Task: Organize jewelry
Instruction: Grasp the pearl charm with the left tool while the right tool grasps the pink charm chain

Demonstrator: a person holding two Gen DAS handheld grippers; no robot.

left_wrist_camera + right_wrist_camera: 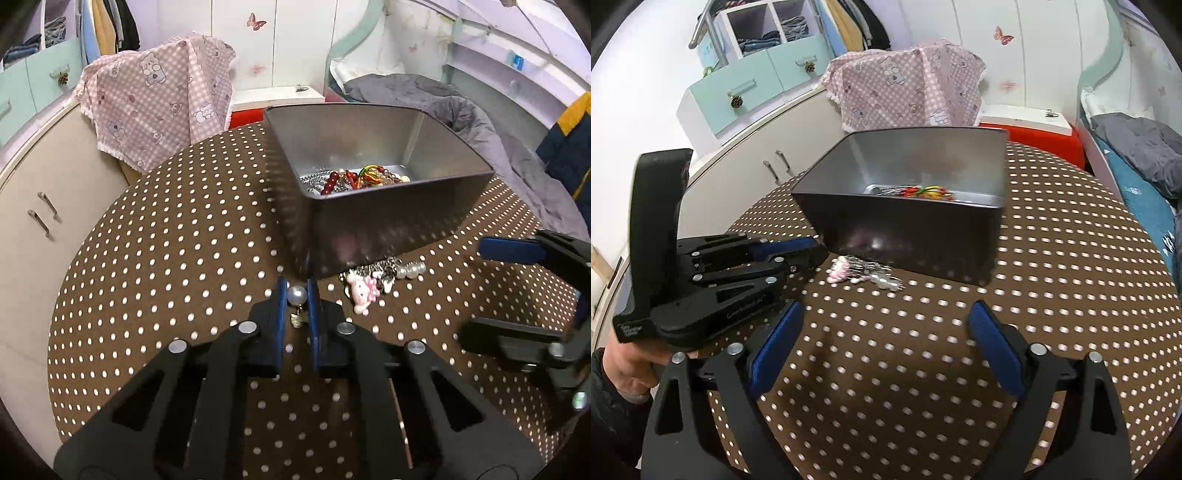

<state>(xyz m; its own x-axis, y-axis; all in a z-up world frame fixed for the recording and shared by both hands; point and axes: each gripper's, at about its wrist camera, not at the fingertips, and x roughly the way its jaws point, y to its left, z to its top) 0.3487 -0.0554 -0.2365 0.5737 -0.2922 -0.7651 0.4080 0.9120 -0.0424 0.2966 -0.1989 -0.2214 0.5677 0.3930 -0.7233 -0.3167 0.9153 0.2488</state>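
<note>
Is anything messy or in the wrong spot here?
Yes. A small jewelry heap with a pink charm lies on the dotted tablecloth outside the metal tin, where other beads sit. The left gripper pinches a pearl earring.

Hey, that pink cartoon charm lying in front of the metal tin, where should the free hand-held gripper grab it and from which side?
Probably across the pink cartoon charm's flat body, coming straight down from above with the open right hand-held gripper. It lies flat on the polka-dot tablecloth, so a sideways approach has no edge to catch. Chain and pearl beads crowd the side toward the metal tin, so close on the nearer end.
</note>
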